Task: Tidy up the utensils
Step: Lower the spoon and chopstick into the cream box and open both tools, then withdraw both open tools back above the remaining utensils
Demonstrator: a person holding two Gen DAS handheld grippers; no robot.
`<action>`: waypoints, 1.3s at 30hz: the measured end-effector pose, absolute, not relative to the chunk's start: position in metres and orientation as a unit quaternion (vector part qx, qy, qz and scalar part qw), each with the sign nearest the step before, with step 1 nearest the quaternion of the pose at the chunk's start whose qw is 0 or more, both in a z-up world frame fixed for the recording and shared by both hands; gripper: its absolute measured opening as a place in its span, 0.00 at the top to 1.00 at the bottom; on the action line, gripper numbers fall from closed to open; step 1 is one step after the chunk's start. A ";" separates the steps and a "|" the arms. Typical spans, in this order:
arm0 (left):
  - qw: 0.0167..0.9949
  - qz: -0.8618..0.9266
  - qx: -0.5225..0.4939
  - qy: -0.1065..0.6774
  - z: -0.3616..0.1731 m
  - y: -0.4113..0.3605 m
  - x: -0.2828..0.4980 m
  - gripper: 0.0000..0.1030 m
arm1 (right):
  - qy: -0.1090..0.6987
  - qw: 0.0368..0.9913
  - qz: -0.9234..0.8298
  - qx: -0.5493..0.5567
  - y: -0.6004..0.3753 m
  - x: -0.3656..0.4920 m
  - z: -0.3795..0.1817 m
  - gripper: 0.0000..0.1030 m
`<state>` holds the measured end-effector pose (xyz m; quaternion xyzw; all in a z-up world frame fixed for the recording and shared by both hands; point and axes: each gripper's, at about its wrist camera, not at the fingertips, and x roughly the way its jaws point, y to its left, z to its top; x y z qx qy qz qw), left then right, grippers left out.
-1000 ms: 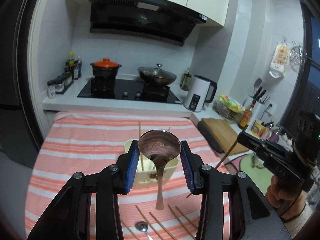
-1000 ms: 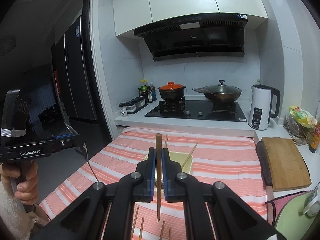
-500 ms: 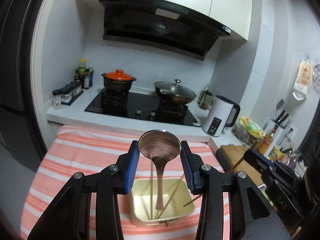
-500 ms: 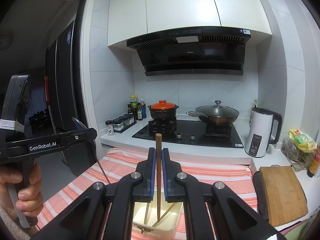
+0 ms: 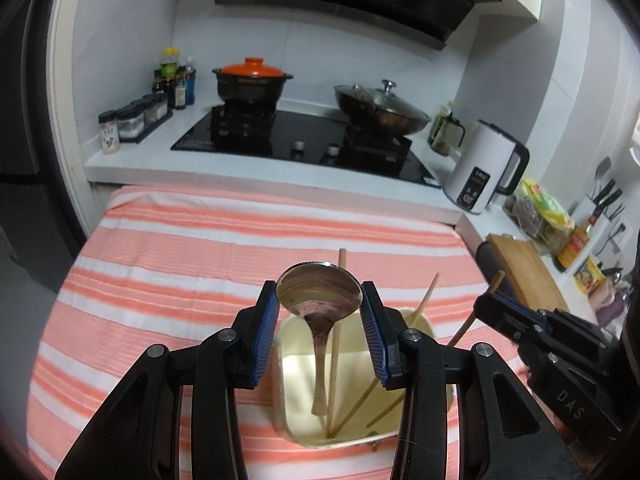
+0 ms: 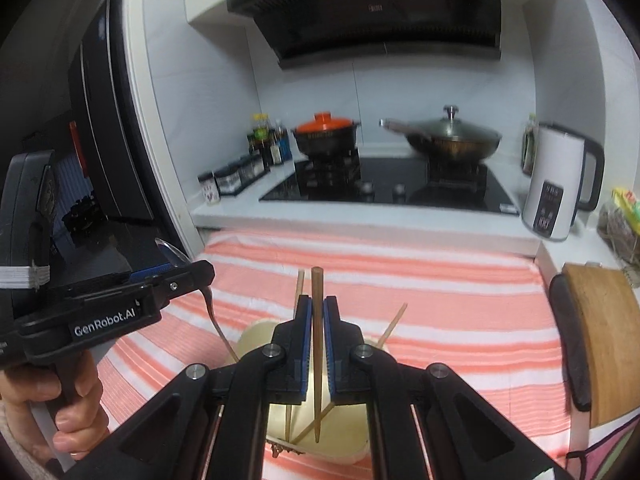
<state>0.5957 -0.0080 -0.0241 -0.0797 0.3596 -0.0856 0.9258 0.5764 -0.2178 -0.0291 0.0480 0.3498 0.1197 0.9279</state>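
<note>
Between the blue pads of the left gripper [image 5: 319,312] sits a metal spoon [image 5: 319,294], clamped across its bowl with the handle hanging down into the cream utensil holder [image 5: 420,322] below. The grip on the bowl appears chosen so that the handle enters first and the spoon will stand handle-down once let go. The handle tip hangs above the floor of the holder, not yet resting on it.

The right gripper [image 6: 318,344] is closed tight on a single dark wooden chopstick [image 6: 317,292], held near upright, its lower tip already inside the rim of the same holder. Judged from this, both items are at the point of release, the placing step nearly done.

Three lighter chopsticks [image 5: 425,300] already lean inside the holder, their tops spread apart against its walls, so the held pieces must drop between them without knocking any out.

Both tools point steeply downward over the holder, side by side, the left one seen from the right camera with a hand [image 6: 60,392] wrapped round its grip.

Beneath lies an orange-and-white striped cloth [image 5: 200,248]. Beyond it, on the counter: a hob with an orange-lidded pot [image 5: 251,84] and a lidded wok [image 5: 382,110], and a white kettle [image 5: 484,172] further right.
</note>
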 end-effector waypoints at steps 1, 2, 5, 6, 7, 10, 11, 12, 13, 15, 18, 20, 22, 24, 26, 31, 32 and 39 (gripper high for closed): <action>0.923 -0.085 -0.078 0.368 -0.030 -0.009 0.599 0.60 | 0.361 0.923 0.118 0.053 -0.218 0.580 -0.034 0.94; 0.920 -0.085 -0.077 0.374 -0.034 -0.010 0.600 0.60 | 0.370 0.920 0.117 0.058 -0.219 0.584 -0.038 0.94; 0.915 -0.085 -0.075 0.388 -0.046 -0.011 0.605 0.60 | 0.387 0.912 0.114 0.075 -0.224 0.591 -0.047 0.94; 0.914 -0.084 -0.073 0.390 -0.048 -0.012 0.606 0.60 | 0.390 0.910 0.113 0.079 -0.225 0.593 -0.050 0.94; 0.914 -0.083 -0.070 0.391 -0.050 -0.013 0.606 0.60 | 0.393 0.909 0.112 0.080 -0.226 0.595 -0.052 0.94; 0.913 -0.082 -0.066 0.394 -0.056 -0.015 0.609 0.60 | 0.405 0.904 0.111 0.077 -0.225 0.601 -0.059 0.94; 0.913 -0.080 -0.064 0.395 -0.058 -0.016 0.610 0.60 | 0.407 0.903 0.109 0.078 -0.226 0.602 -0.060 0.94; 0.913 -0.078 -0.063 0.396 -0.060 -0.017 0.610 0.60 | 0.408 0.903 0.105 0.079 -0.227 0.604 -0.061 0.94; 0.912 -0.077 -0.062 0.397 -0.062 -0.017 0.612 0.60 | 0.410 0.903 0.103 0.082 -0.229 0.605 -0.062 0.94; 0.911 -0.072 -0.059 0.401 -0.066 -0.018 0.615 0.60 | 0.413 0.900 0.101 0.091 -0.231 0.609 -0.064 0.93; 0.909 -0.068 -0.059 0.408 -0.072 -0.017 0.619 0.59 | 0.415 0.899 0.099 0.101 -0.234 0.612 -0.065 0.90; 0.910 -0.065 -0.072 0.403 -0.071 -0.013 0.618 0.58 | 0.413 0.900 0.098 0.096 -0.234 0.612 -0.064 0.90; 0.909 -0.067 -0.089 0.402 -0.069 -0.008 0.618 0.58 | 0.410 0.902 0.098 0.088 -0.233 0.611 -0.062 0.86; 0.908 -0.076 -0.098 0.400 -0.060 -0.004 0.614 0.58 | 0.399 0.908 0.098 0.083 -0.232 0.606 -0.055 0.83; 0.915 -0.082 -0.091 0.385 -0.040 -0.001 0.603 0.58 | 0.376 0.918 0.103 0.075 -0.230 0.595 -0.037 0.83; 0.927 -0.104 -0.071 0.352 0.010 0.014 0.549 0.49 | 0.303 0.945 0.124 0.026 -0.223 0.536 0.027 0.83; 0.928 -0.108 -0.067 0.349 0.015 0.018 0.531 0.45 | 0.295 0.947 0.129 0.016 -0.222 0.521 0.036 0.78; 0.917 -0.126 -0.028 0.378 -0.018 0.028 0.410 0.18 | 0.284 0.948 0.141 -0.038 -0.230 0.410 0.035 0.64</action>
